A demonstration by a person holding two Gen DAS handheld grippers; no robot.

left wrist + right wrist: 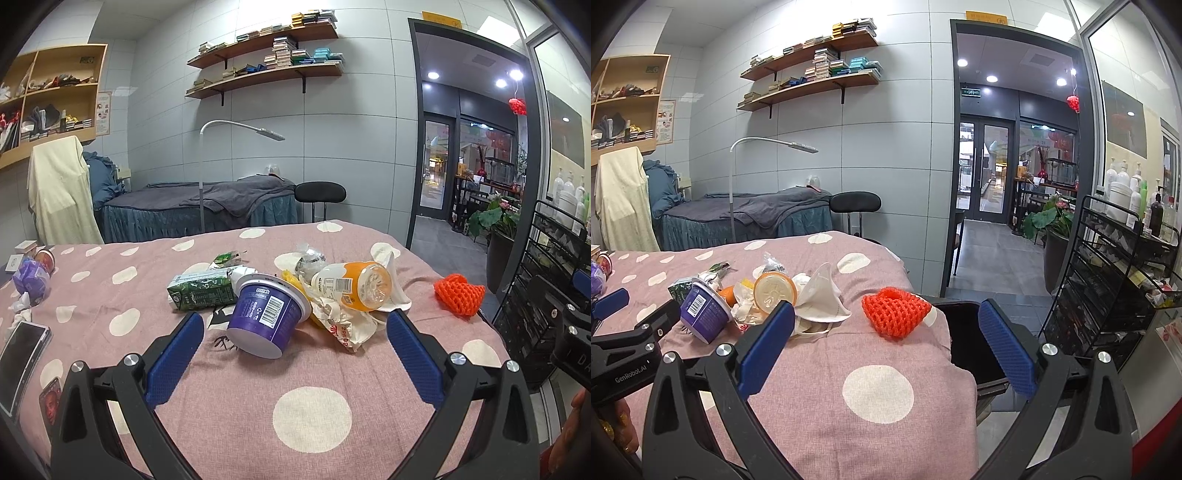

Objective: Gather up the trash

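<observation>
A treatment room, with trash piled mid-bed on a dotted pink cover (pixel 221 406). The purple cup (pixel 264 317), tipped on its side, mouth pointing away, is framed dead ahead by the left gripper (pixel 295 326), nearer than the right gripper (pixel 886 325); both are spread wide, nothing held.

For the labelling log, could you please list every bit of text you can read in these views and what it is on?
"GenRobot.AI": on the left gripper body, seen from the right wrist.
"80|862", partly creased: on the paper wrapper.
Purple cup: barcode and recycling mark; print too small.
Green carton, orange bottle label, wall poster, yellow door sign: too blurred.
</observation>
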